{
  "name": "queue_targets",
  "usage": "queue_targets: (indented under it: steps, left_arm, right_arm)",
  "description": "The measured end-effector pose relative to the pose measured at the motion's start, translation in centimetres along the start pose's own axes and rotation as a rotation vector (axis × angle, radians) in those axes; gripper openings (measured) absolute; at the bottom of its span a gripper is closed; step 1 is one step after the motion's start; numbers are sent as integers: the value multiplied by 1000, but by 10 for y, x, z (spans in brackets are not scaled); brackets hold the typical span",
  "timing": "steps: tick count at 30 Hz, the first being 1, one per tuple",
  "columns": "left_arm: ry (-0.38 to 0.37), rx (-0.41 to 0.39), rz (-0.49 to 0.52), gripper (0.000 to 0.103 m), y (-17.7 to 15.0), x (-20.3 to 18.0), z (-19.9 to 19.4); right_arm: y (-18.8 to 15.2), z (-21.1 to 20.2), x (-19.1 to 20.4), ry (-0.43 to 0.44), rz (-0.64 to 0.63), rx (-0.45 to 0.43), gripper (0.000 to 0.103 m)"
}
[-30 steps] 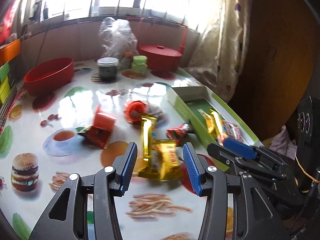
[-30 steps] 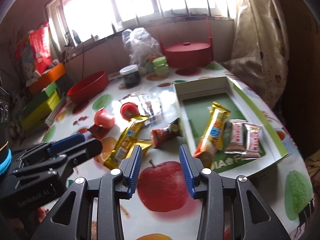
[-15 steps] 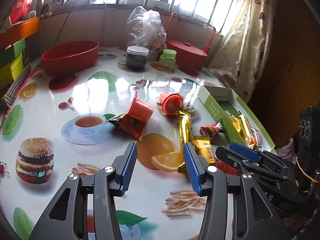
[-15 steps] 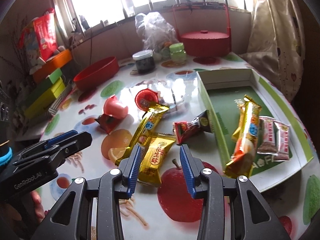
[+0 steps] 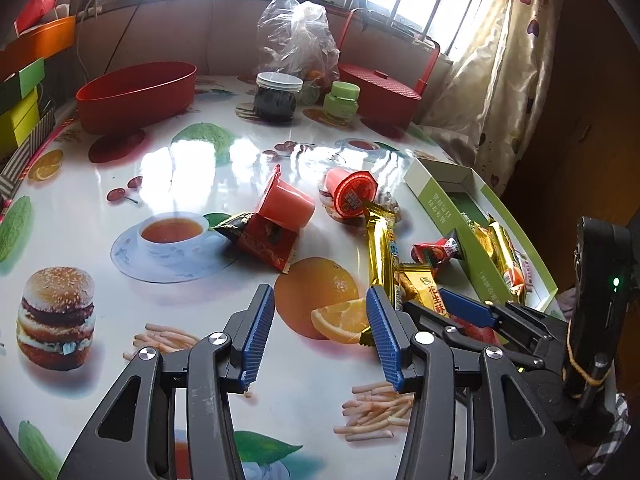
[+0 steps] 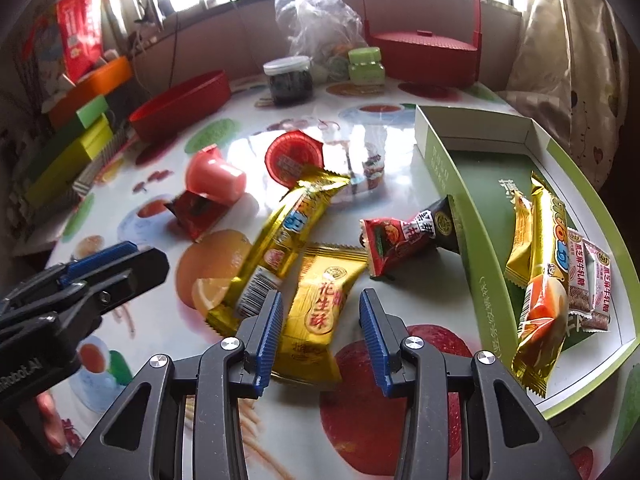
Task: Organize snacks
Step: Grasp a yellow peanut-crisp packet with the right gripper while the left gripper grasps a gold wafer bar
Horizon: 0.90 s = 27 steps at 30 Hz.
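Fruit-print table (image 6: 400,432) bearing scattered snacks. Right gripper (image 6: 320,332), jaws wide, straddles the yellow peanut-crisp packet (image 6: 320,304); left gripper (image 5: 316,332), also wide, hovers empty. Green tray (image 6: 488,280) at right holds three bars.

Behind the dark jar with a white lid (image 5: 278,98) I see a crumpled clear plastic bag (image 5: 298,36). A green-lidded jar (image 5: 341,102) stands just right of it, a red lidded basket (image 5: 380,90) beyond; a red oval tub (image 5: 136,94) sits to its left.
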<state>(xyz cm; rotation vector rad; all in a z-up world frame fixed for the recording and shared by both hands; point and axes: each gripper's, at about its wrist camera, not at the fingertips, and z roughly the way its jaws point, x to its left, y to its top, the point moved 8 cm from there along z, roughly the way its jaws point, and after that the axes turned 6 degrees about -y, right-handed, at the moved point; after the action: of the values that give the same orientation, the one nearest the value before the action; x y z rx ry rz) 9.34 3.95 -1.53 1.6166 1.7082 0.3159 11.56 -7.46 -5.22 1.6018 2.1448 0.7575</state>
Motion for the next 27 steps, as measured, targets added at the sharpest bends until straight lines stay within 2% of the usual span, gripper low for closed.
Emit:
queue_targets:
  steps: [6, 9, 13, 23, 27]
  left_arm:
    - [-23, 17, 0, 49, 2, -3, 10]
    - [-30, 28, 9, 49, 2, -6, 15]
    - [-50, 47, 20, 49, 4, -13, 24]
    - [-107, 88, 61, 49, 6, -36, 45]
    - [-100, 107, 85, 49, 8, -43, 56]
  right_arm:
    - [-2, 0, 1, -18, -31, -10, 39]
    - [-4, -2, -1, -36, -34, -15, 28]
    - [-7, -5, -3, -39, -38, -21, 24]
    - [-16, -14, -17, -35, 14, -27, 23]
    - [-20, -18, -22, -31, 26, -25, 23]
